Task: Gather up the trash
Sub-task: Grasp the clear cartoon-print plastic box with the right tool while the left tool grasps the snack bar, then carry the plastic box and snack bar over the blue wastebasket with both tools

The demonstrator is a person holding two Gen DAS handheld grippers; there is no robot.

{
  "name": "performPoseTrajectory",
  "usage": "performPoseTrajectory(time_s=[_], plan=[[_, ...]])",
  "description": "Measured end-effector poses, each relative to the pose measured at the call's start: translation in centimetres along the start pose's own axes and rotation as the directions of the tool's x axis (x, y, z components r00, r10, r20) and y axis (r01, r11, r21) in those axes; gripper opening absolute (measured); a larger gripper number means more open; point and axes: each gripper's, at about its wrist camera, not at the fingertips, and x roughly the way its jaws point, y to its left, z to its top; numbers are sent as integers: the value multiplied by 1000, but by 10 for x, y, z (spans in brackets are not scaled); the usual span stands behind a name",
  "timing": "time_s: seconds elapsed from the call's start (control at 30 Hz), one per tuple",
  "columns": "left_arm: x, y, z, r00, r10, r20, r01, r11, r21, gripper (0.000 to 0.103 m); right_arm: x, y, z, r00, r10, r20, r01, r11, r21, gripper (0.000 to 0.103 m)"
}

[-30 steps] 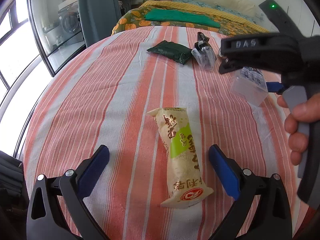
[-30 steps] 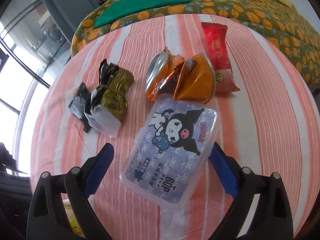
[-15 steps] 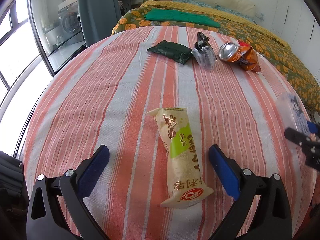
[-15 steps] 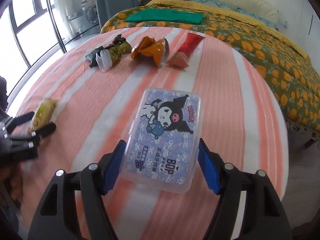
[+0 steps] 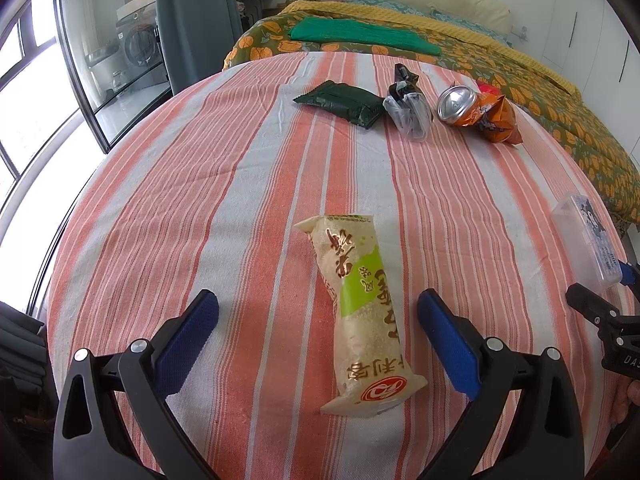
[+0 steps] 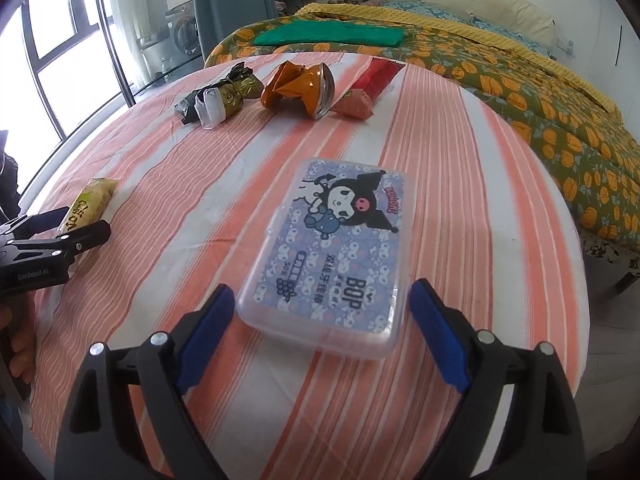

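Farther back on the orange-and-white striped tablecloth: dark green foil packet, crumpled clear-and-black wrapper, crushed orange can, red snack packet, none of it between either gripper and its target. Left gripper spread wide, blue pads clear of the beige-and-green snack wrapper lying flat between them. Right gripper likewise wide open, flanking the near end of the translucent plastic cartoon-printed box on the cloth, pads just beside it, not touching.
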Motion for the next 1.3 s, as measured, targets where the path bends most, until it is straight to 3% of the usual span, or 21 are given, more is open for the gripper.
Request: performPoseTrajectory(time_s=[0.27, 0.37, 0.47, 0.67, 0.77, 0.87, 0.9, 0.93, 0.97, 1.03, 1.13, 1.3], plan=[[-1, 2, 0, 1000, -17, 3, 17, 1000, -3, 97, 0, 0, 0, 1000, 1, 1, -1, 1000, 1, 87], [-7, 15, -2, 992, -120, 30, 121, 992, -36, 97, -2, -3, -1, 999, 30, 11, -30, 999, 18, 88], [-14, 32, -6, 971, -232, 58, 236, 968, -80, 97, -9, -19, -2, 992, 120, 33, -122, 989, 87, 88], [-18, 14, -7, 974, -224, 21, 224, 975, 8, 97, -26, -28, 14, 986, 163, -29, -157, 976, 151, 88], [-12, -1, -4, 985, -171, -3, 171, 984, 58, 85, -18, -13, 30, 985, 141, -102, -127, 984, 126, 88], [-10, -9, -2, 994, -114, -4, 113, 989, 90, 73, -6, -1, 36, 991, 33, -130, -26, 998, 52, 87], [-11, -9, -2, 994, -106, -4, 105, 990, 95, 65, -4, -1, 37, 991, 12, -132, -6, 999, 48, 86], [-12, -9, -2, 995, -98, -3, 98, 990, 99, 55, -3, -1, 38, 991, -8, -132, 15, 999, 47, 66], [-13, -9, -1, 996, -95, -2, 94, 990, 101, 48, -3, -3, 37, 991, -17, -133, 23, 999, 49, 63], [-15, -7, -3, 994, -109, 0, 108, 989, 102, 23, -8, -10, 33, 992, -10, -122, 18, 997, 69, 63], [-20, -8, -6, 990, -139, 6, 138, 986, 89, 18, -21, -26, 21, 995, 28, -96, -18, 995, 98, 63], [-34, -40, -14, 970, -243, 3, 242, 965, 105, 18, -44, -68, 1, 985, 168, -39, -155, 961, 230, 63]])
